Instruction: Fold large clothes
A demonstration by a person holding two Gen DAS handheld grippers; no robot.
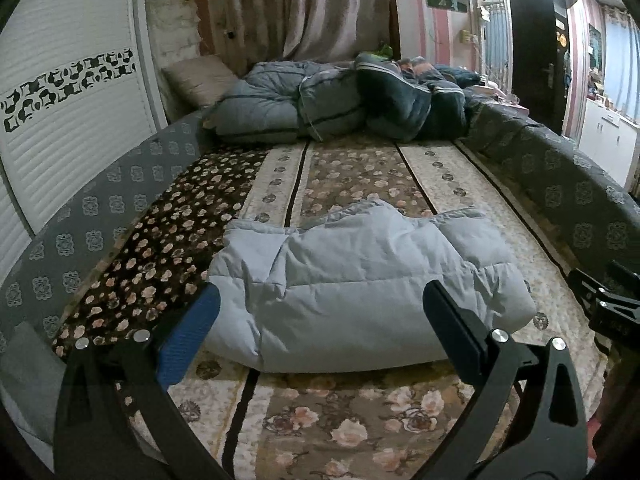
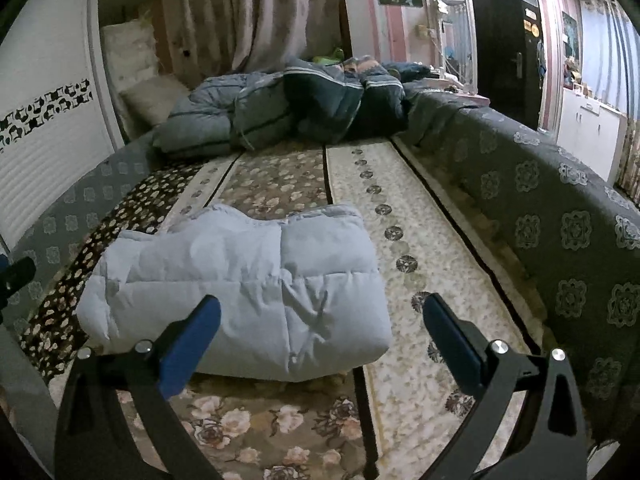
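Observation:
A pale blue padded jacket (image 1: 360, 292) lies folded into a thick bundle on the floral bed cover (image 1: 340, 420). In the right wrist view the same jacket (image 2: 240, 292) sits left of centre. My left gripper (image 1: 320, 312) is open, held just short of the bundle's near edge, with nothing between its fingers. My right gripper (image 2: 320, 320) is open too, its left finger (image 2: 192, 344) in front of the jacket's near edge and its right finger over bare cover. Part of the right gripper shows at the right edge of the left wrist view (image 1: 608, 300).
A heap of grey and dark blue quilts (image 1: 340, 100) lies at the bed's far end beside a pillow (image 1: 200, 76). A white wardrobe (image 1: 72, 120) flanks the left side. A grey patterned spread (image 2: 560, 220) drapes the right side. A dark door (image 2: 504, 40) stands beyond.

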